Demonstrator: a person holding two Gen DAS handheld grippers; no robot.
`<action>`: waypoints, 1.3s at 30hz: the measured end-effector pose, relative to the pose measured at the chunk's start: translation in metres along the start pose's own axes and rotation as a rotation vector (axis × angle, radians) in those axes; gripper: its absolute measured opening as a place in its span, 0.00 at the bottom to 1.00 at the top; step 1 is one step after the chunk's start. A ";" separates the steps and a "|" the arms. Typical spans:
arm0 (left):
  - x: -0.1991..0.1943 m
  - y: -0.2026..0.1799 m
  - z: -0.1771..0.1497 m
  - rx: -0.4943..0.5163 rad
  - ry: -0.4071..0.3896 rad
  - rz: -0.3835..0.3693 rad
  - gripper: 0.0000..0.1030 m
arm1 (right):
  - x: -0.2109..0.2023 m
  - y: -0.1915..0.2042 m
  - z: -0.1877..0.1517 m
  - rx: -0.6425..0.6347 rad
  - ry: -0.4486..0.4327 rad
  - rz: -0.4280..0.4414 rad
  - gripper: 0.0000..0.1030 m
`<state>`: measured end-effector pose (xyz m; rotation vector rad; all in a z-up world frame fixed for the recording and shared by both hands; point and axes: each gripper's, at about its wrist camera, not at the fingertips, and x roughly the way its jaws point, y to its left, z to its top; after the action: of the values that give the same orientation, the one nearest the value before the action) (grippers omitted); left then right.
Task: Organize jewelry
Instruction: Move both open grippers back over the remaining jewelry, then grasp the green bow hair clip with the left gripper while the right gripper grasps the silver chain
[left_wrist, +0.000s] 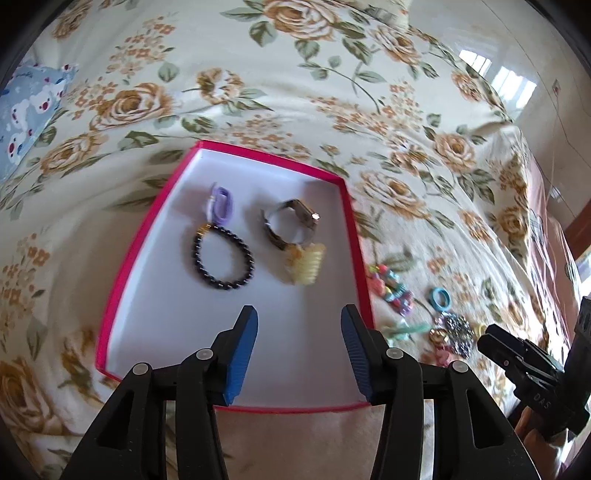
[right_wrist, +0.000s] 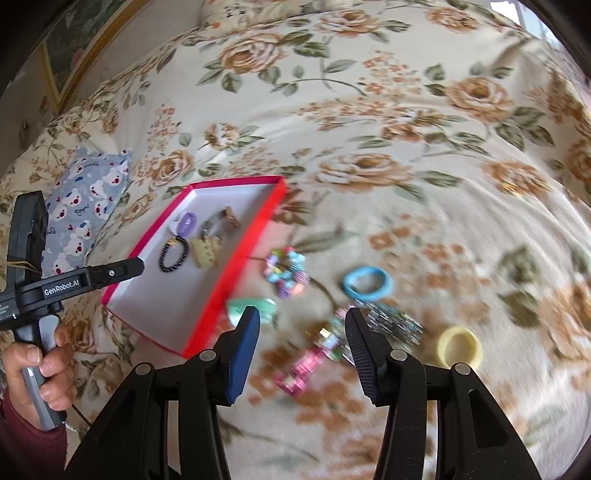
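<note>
Beside the right edge of the shallow red-rimmed cardboard box (right_wrist: 236, 258) on the rose-patterned bedspread (right_wrist: 369, 129), the loose trinkets lay so crowded that a grab at the pink beaded hair tie (right_wrist: 299, 369) could, by my reckoning, snag the glittery sequin clip (right_wrist: 391, 323) touching it. The right gripper (right_wrist: 303, 350) hovered over that cluster, jaws apart and holding nothing. The left gripper (left_wrist: 299, 350) hung likewise parted and empty above the box's near edge, where a dark beaded bracelet (left_wrist: 221, 258) already lay.

Floral bedspread (right_wrist: 369, 122), bear-print pillow (right_wrist: 85, 199) at its edge.
</note>
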<state>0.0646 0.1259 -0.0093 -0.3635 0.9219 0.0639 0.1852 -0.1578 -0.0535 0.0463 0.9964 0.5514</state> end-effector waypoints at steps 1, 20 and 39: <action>-0.001 -0.004 -0.001 0.009 0.002 -0.005 0.46 | -0.003 -0.006 -0.004 0.011 0.000 -0.009 0.49; 0.024 -0.066 -0.006 0.197 0.076 -0.054 0.48 | -0.011 -0.032 -0.025 0.047 0.018 -0.048 0.47; 0.103 -0.118 0.003 0.406 0.170 -0.015 0.44 | 0.048 -0.035 -0.011 0.002 0.112 -0.039 0.25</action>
<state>0.1540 0.0054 -0.0563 0.0022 1.0730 -0.1685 0.2113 -0.1682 -0.1065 -0.0024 1.1046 0.5216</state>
